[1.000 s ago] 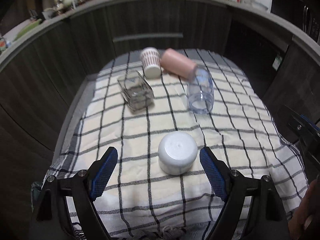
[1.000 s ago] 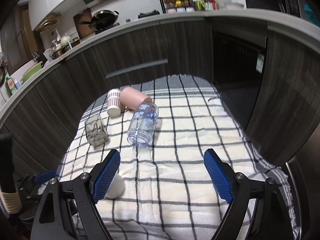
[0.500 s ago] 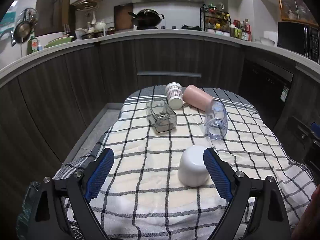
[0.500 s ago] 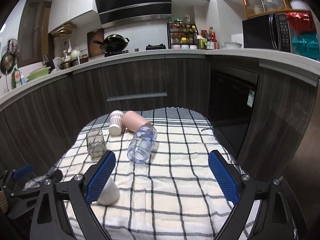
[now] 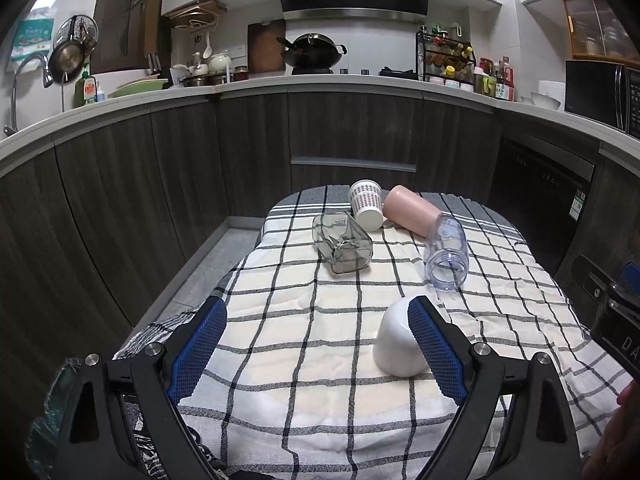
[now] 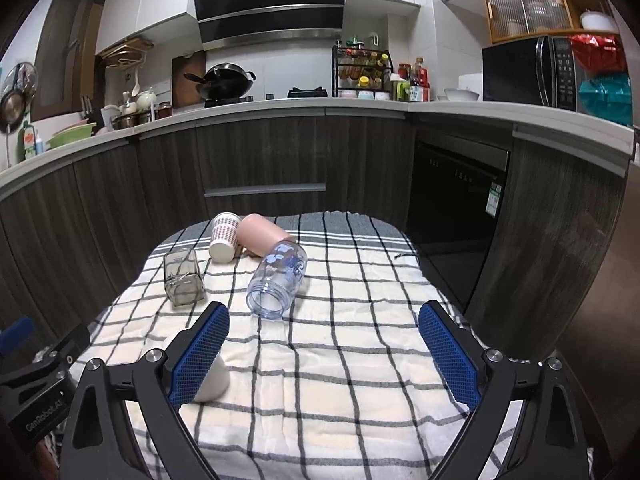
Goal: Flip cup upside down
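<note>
A white cup (image 5: 396, 340) stands upside down on the checked cloth (image 5: 304, 320), partly behind my left gripper's right finger; it also shows in the right wrist view (image 6: 214, 378) behind the left finger. Further back lie a square smoky glass (image 5: 342, 248), a clear blue bottle-cup (image 5: 446, 256), a pink cup (image 5: 412, 210) and a dotted paper cup (image 5: 366, 210), all on their sides. My left gripper (image 5: 316, 354) is open and empty, short of the white cup. My right gripper (image 6: 324, 354) is open and empty above the cloth's near part.
The cloth covers a small table in front of dark kitchen cabinets (image 5: 352, 136). A dishwasher door (image 6: 456, 220) stands at the right. The other gripper's body shows at the right edge of the left wrist view (image 5: 612, 312). The floor gap (image 5: 192, 276) lies left of the table.
Both grippers have pulled back and tilted up, so the counter and hood now show. The white cup stays upside down on the cloth, now beside the left gripper's right finger.
</note>
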### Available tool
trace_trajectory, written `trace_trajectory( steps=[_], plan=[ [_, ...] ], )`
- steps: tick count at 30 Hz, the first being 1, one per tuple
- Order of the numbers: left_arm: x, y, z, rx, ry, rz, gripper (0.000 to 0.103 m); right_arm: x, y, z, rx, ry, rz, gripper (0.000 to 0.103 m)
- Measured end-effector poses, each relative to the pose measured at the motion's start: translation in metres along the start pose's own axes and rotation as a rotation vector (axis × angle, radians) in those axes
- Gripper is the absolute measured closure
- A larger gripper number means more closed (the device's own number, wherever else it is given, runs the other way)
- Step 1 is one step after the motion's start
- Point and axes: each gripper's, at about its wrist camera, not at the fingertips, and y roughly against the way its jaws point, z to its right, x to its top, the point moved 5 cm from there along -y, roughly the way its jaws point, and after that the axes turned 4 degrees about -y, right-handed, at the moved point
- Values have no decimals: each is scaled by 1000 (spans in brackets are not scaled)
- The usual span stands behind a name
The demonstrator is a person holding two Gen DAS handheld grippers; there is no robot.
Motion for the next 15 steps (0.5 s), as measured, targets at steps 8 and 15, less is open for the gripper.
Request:
trace_trajectory(
  steps=[8, 15],
  plan=[
    [-4, -2, -1, 15, -4, -11, 10, -1, 4, -5, -9, 33, 18, 6],
    [-5, -3, 0, 11, -6, -15, 10, -1, 3, -4, -9, 33, 21, 6]
  ],
)
